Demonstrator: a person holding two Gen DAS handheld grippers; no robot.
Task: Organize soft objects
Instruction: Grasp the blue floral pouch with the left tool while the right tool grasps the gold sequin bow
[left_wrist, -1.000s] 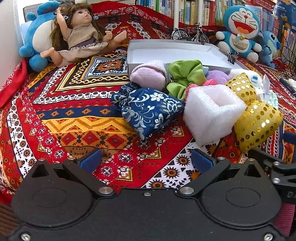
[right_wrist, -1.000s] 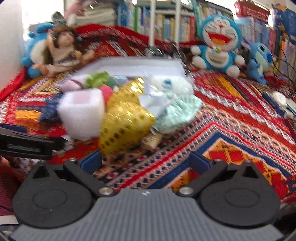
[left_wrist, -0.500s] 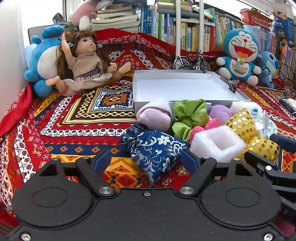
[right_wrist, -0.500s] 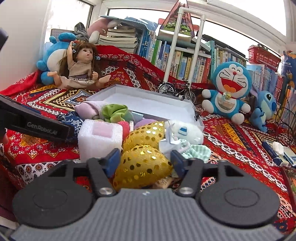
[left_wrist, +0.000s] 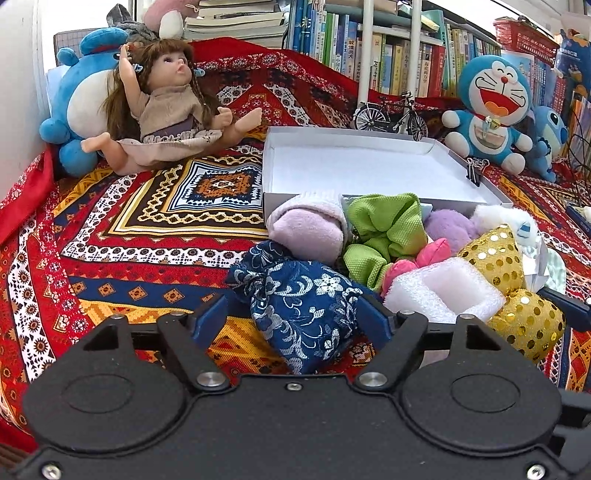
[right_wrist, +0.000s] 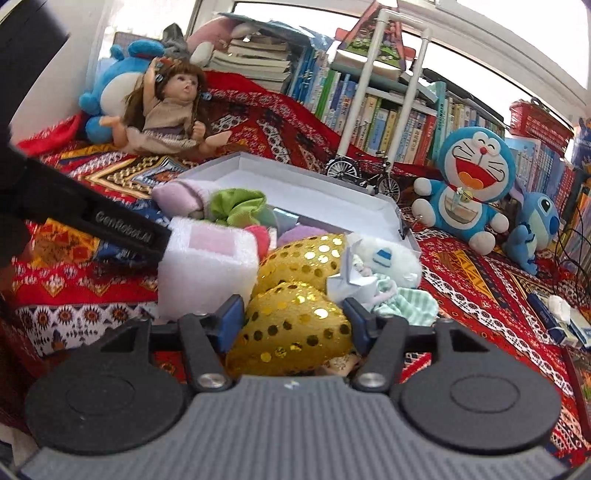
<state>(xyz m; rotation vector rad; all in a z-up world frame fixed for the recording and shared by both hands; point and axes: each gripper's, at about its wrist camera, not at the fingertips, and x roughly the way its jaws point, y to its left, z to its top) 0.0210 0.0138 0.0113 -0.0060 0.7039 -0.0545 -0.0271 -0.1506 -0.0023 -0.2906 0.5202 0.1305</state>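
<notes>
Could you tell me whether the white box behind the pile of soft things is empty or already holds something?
Empty, as far as shown: the white box shows only its bare white floor, while the soft things lie outside against its near wall.

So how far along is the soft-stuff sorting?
Done: nothing; the white box is empty. In hand: the left tongs straddle the blue floral pouch, grip unclear; the right tongs are opening with the gold sequin item between them. Left: the whole pile, including the lilac sock, green scrunchie and foam block, lies outside the box.
</notes>
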